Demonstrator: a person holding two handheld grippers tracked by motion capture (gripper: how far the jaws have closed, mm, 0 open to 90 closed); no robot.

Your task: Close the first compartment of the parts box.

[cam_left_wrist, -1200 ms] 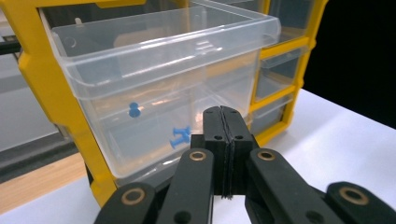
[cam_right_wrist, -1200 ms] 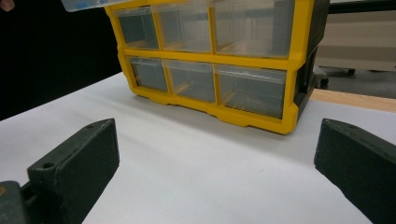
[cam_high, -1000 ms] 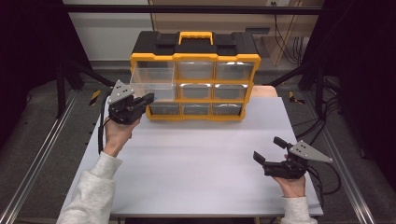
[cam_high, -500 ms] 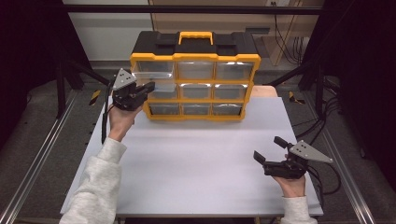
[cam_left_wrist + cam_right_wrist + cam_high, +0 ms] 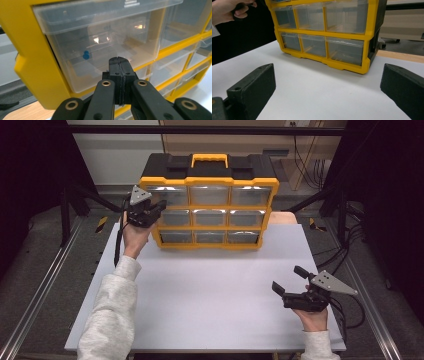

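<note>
Since the earlier frames your left gripper (image 5: 159, 206) has travelled toward 1 o'clock, up to the organizer (image 5: 210, 205). Its jaws are pressed together on nothing, tips just before the top-left drawer (image 5: 100, 42), where a blue pin (image 5: 85, 55) lies. Your right gripper (image 5: 290, 281) hasn't budged at 5 o'clock, jaws spread wide over the table (image 5: 210, 290).

Overhead light is brightening the white table (image 5: 210, 290), surroundings are falling into near-black, glare is flashing on the clear drawers (image 5: 100, 40) of the organiser (image 5: 209, 210), close jaws are blurring softly, soft shadows are pooling beneath.
</note>
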